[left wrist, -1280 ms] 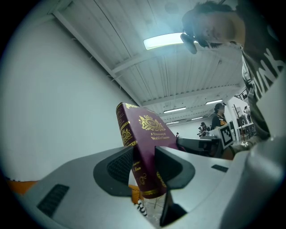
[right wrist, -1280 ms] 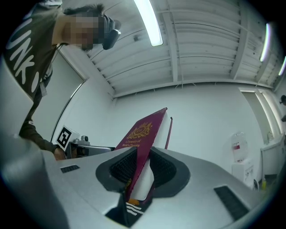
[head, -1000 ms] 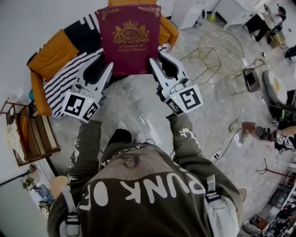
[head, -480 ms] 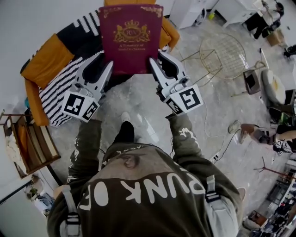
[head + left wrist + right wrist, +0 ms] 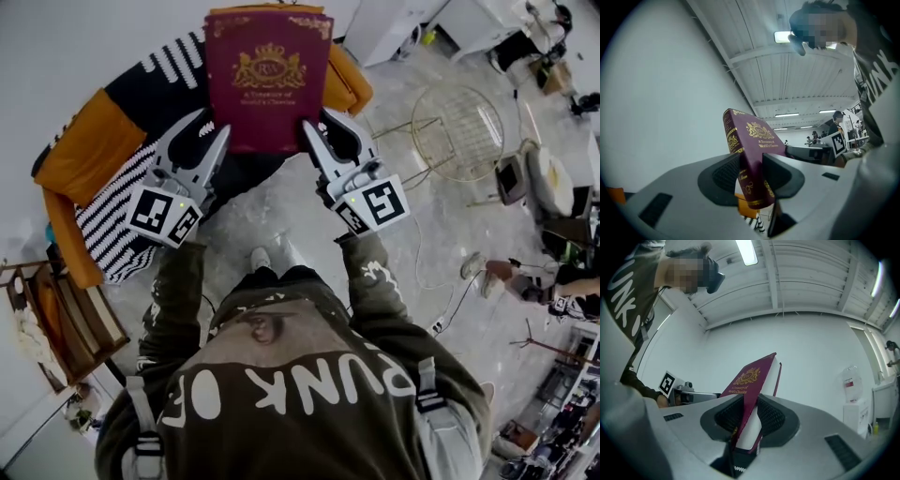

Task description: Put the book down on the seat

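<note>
While the left claw [image 5: 219, 133] and right claw [image 5: 310, 128] pinch the book [image 5: 267, 75] at its near edge, the seat [image 5: 77, 155] lies below.

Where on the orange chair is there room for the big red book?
On the orange chair, the striped blanket looks bare from the orange arm up to the book, which the left gripper and right gripper clamp. The part behind the book is hidden. The floor at the right is crowded: a wire table and clutter.
</note>
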`<state>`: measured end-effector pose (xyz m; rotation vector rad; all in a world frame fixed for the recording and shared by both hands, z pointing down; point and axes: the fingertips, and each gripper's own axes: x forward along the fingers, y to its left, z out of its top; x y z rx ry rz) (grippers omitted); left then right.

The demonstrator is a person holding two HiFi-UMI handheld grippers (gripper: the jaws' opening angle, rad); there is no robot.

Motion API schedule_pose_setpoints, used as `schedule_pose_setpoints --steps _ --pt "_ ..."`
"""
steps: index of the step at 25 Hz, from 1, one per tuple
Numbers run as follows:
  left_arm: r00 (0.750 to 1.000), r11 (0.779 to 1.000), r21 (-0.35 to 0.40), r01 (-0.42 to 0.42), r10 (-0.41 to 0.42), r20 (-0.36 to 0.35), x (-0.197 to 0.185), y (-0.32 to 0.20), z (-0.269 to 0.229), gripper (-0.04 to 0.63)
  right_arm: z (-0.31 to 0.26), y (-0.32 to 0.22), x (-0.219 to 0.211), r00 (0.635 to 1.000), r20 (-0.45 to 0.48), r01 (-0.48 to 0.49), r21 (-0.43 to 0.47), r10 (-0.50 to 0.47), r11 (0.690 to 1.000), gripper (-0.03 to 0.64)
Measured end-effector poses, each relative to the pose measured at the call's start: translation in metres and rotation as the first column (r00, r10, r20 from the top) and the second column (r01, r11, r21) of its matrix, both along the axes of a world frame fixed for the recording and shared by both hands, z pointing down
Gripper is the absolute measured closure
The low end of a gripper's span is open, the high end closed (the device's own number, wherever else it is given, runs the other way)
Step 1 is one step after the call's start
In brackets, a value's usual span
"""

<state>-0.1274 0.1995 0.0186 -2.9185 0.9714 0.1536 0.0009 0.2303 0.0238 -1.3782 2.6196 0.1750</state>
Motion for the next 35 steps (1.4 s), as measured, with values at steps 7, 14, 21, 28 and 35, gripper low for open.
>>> schedule_pose_setpoints --steps 7,14,21,28,35 --pt "1.000 0.999 -0.050 -0.001 0.002 0.016 -0.001 -0.070 0.030 0.459 0.026 -0.073 -0.002 1.000 0.004 -0.004 -0.039 0.004 0.999 0.515" --pt "0.999 0.994 -0.105 0.024 -0.019 0.040 0.021 -0.141 0.073 0.459 0.066 -0.148 0.021 1.000 0.016 0.020 -0.085 -0.019 0.996 0.515" --pt "0.997 0.982 -0.176 0.074 -0.067 0.043 0.029 -0.235 0.132 0.459 0.125 -0.245 0.029 0.998 0.018 0.060 -0.160 -0.057 0.985 0.515" --pt "0.994 0.958 -0.268 0.101 -0.085 0.070 0.036 -0.296 0.212 0.459 0.201 -0.313 0.036 0.997 0.023 0.081 -0.250 -0.077 0.965 0.515" --pt "0.991 0.928 -0.353 0.120 -0.090 0.099 0.035 -0.341 0.320 0.459 0.311 -0.361 0.035 0.997 0.039 0.078 -0.354 -0.069 0.932 0.514"
